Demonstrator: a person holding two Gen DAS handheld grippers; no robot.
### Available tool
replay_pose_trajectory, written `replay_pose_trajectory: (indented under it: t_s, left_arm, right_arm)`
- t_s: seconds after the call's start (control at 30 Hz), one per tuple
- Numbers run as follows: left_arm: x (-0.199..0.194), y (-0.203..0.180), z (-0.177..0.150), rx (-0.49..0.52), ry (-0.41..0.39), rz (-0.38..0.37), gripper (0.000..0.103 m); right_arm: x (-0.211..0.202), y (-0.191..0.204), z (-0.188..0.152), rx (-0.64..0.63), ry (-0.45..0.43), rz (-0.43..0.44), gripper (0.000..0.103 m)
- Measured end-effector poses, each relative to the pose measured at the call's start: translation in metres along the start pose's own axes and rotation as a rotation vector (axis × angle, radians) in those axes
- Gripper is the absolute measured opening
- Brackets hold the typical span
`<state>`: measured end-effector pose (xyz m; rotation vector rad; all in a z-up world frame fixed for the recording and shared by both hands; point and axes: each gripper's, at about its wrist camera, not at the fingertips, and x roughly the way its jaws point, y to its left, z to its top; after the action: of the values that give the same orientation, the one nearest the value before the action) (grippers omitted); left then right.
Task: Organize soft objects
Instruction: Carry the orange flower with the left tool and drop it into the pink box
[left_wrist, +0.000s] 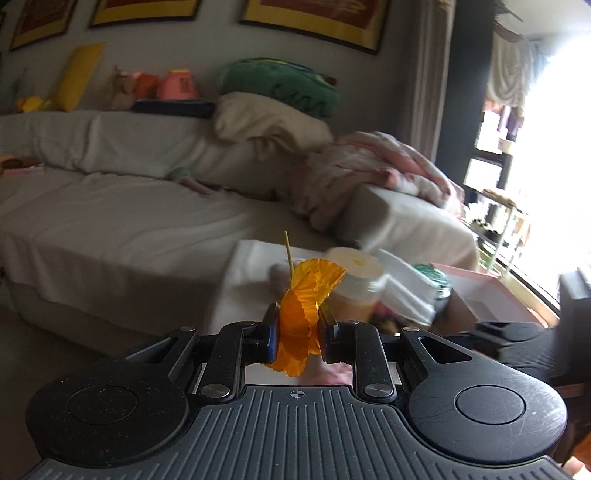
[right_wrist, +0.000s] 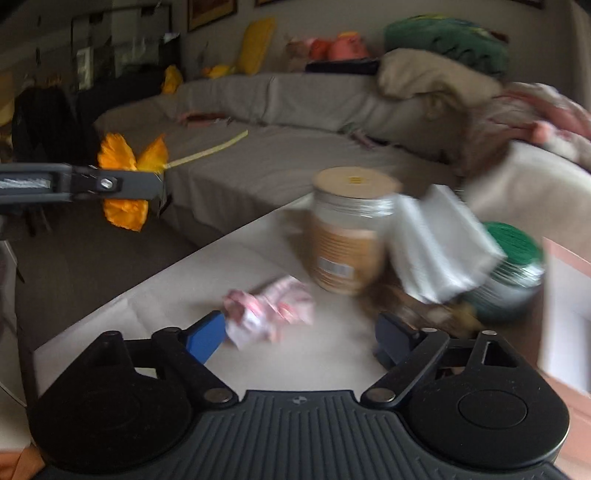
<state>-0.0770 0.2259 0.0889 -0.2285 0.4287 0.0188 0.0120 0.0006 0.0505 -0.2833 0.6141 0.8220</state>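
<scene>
While raised off the table, orange flower (left_wrist: 297, 325) sits pinched between left fingers (left_wrist: 269, 334).

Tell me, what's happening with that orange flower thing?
A person is tidying soft things with a grabber tool in each hand. The left gripper has its jaws squeezed shut on the orange paper flower and holds it up in the air, its thin stem sticking out. The right gripper has its jaws open and empty above the white table, close to a crumpled pink and white cloth. A tan jar stands behind the cloth.
</scene>
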Motion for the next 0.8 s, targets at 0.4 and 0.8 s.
replay_pose_trajectory:
  t_s: [0.4, 0.8]
  left_arm:
    - [0.022, 0.045, 0.024, -0.082, 0.012, 0.002, 0.024]
    - [0.085, -0.050, 0.145, -0.013, -0.140, -0.287, 0.025]
  right_arm:
    - [0.020, 0.010, 0.045, 0.017, 0.072, 0.057, 0.015]
    - [-0.153, -0.115, 0.104, 0.127, -0.317, -0.292, 0.015]
